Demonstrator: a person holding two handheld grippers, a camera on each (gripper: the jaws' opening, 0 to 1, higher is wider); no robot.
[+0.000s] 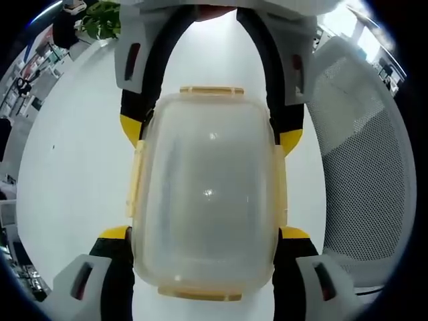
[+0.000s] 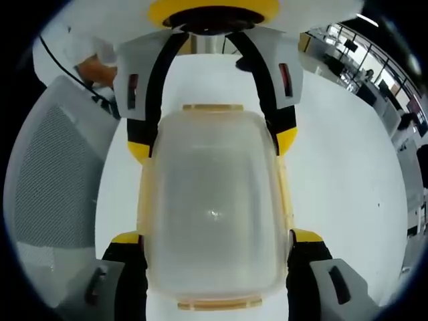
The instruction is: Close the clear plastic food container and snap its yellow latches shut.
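Observation:
The clear plastic food container [image 1: 207,194] [image 2: 210,207] rests on the white table [image 1: 73,167] with its lid on, seen from above. Yellow latches show at its ends [image 1: 210,90] [image 2: 212,107] and along its sides [image 1: 136,177] [image 2: 284,194]; whether they are snapped down I cannot tell. My left gripper [image 1: 204,234] [image 2: 212,145] clasps one end, its yellow-tipped jaws against both long sides. My right gripper [image 2: 217,236] [image 1: 210,134] clasps the opposite end the same way, facing the left one.
A grey mesh chair [image 1: 368,180] [image 2: 53,180] stands close beside the table. A person's hand [image 2: 93,67] shows behind it. A green plant [image 1: 103,20] stands at the table's far edge, with office desks beyond [image 2: 374,73].

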